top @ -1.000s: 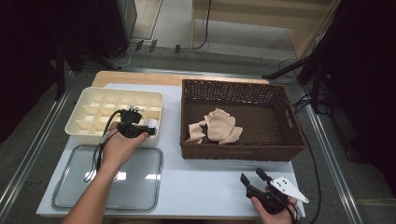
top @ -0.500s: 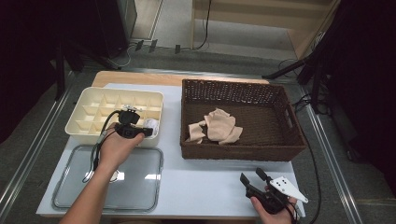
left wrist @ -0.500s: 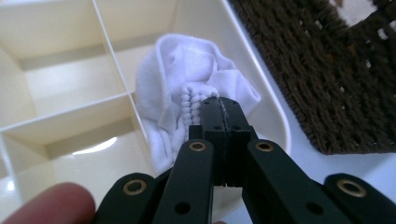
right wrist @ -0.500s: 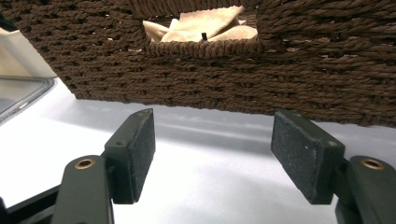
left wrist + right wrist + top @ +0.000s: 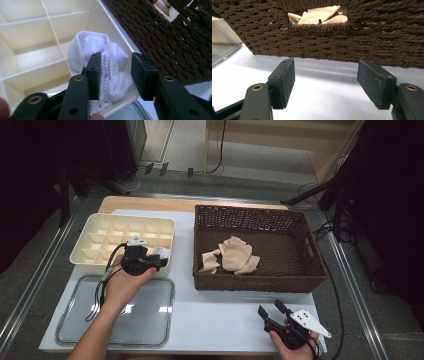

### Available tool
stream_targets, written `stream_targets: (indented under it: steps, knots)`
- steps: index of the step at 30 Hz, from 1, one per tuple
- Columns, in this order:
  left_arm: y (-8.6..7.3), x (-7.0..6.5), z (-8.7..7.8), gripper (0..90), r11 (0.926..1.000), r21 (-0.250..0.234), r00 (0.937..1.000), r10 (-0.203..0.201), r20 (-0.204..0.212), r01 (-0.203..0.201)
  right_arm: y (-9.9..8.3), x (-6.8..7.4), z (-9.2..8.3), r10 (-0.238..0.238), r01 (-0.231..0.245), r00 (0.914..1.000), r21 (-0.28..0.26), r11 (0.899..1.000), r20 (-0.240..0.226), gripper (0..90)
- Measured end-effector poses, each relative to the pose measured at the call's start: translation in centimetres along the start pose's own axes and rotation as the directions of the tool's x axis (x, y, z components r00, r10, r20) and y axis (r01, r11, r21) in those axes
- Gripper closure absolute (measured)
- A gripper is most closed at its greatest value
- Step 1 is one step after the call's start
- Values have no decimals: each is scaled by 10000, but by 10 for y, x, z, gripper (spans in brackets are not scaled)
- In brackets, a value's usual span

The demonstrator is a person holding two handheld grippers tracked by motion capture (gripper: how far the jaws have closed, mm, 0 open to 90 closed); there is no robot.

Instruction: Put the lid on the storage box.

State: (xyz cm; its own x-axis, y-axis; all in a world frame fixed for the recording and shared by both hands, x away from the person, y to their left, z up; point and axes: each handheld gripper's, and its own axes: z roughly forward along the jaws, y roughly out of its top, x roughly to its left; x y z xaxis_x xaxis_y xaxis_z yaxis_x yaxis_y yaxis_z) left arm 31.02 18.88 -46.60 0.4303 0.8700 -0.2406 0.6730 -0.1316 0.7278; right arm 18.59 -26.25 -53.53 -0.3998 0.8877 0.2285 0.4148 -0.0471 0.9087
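1. The person's left forearm (image 5: 95, 332) reached forward from the near edge, and its hand (image 5: 122, 285) held the black two-jaw left gripper (image 5: 159, 262).
2. Its jaws had just been opening and stood parted.
3. The right hand (image 5: 292, 345) held the black right gripper (image 5: 270, 310) low at the near edge, jaws wide apart.

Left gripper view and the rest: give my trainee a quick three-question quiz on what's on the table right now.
1. True or false: the white sock lies in a compartment of the cream divided box.
2. What lies inside the brown wicker basket? A) beige cloths B) white socks C) nothing
3. What stands between the right gripper jaws?

Key
1. True: it sits in the corner compartment nearest the basket, with the left gripper jaws just opened around it.
2. A: beige cloths.
3. Nothing; the jaws stand open over the white table.
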Motion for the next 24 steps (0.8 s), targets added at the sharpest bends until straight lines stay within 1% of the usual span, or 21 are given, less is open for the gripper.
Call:
stream_targets:
  steps: [1,2,3,4,5,6,7,9,11,12,13,14,15,16,18,20,21,22,23,24]
  knots:
    - [-1,2,-3,553,9995,-269,9996,-151,234,157,0,0,0,-17,17,10000,-13,10000,8,313]
    - [-3,3,-5,496,9977,-561,9978,-360,560,391,0,0,0,-49,49,10000,-36,10000,9,313]
    - [-6,4,-8,457,9957,-808,9966,-393,720,451,0,0,-1,-45,45,10000,-51,10000,18,313]
    - [-9,3,-10,417,9936,-1073,9976,-274,638,342,0,0,-1,-48,48,10000,-77,10000,20,313]
    - [-12,2,-12,354,9907,-1346,9984,-134,546,207,0,1,-1,-25,25,10000,-104,9999,29,313]
    - [-15,1,-14,319,9892,-1467,9988,22,494,51,1,0,-2,-32,32,10000,-131,9999,35,313]
    - [-19,0,-16,306,9867,-1627,9985,82,533,6,1,0,-2,-29,29,10000,-152,9999,51,313]
    - [-26,-2,-21,276,9799,-1995,9980,154,619,-27,1,0,-2,-43,45,9999,-205,9998,102,313]
    - [-33,-5,-26,241,9693,-2445,9976,-86,689,253,1,0,-3,-25,28,9999,-226,9997,134,313]
    - [-37,-6,-29,197,9645,-2622,9978,-145,645,309,1,0,-3,-19,22,9999,-232,9997,138,313]
    - [-40,-8,-31,174,9596,-2792,9981,-183,584,339,2,0,-3,-31,34,9999,-232,9997,142,313]
    - [-43,-9,-33,165,9563,-2904,9984,-185,531,332,2,0,-3,-55,59,9999,-250,9997,146,313]
    - [-48,-11,-36,150,9505,-3093,9987,-152,492,297,2,0,-3,-75,78,9999,-252,9997,153,313]
    - [-50,-12,-38,137,9465,-3214,9989,-161,449,297,2,1,-3,-83,87,9999,-256,9996,142,313]
    - [-57,-15,-42,136,9352,-3538,9995,-73,301,175,2,2,-3,-123,126,9998,-253,9996,147,313]
    - [-64,-16,-45,134,9289,-3696,9994,147,-303,-249,2,2,-3,-201,205,9997,-258,9995,161,313]
    - [-67,-16,-46,134,9255,-3779,9989,91,-463,-260,2,3,-3,-216,219,9996,-251,9994,158,313]
    - [-70,-16,-48,134,9219,-3868,9987,12,-508,-208,2,3,-3,-232,236,9996,-256,9994,164,313]
    - [-73,-15,-49,133,9171,-3983,9983,-63,-580,-173,2,4,-3,-248,253,9995,-269,9993,183,313]
    - [-76,-15,-50,131,9118,-4100,9971,-84,-755,-234,2,4,-3,-279,285,9994,-295,9992,211,312]
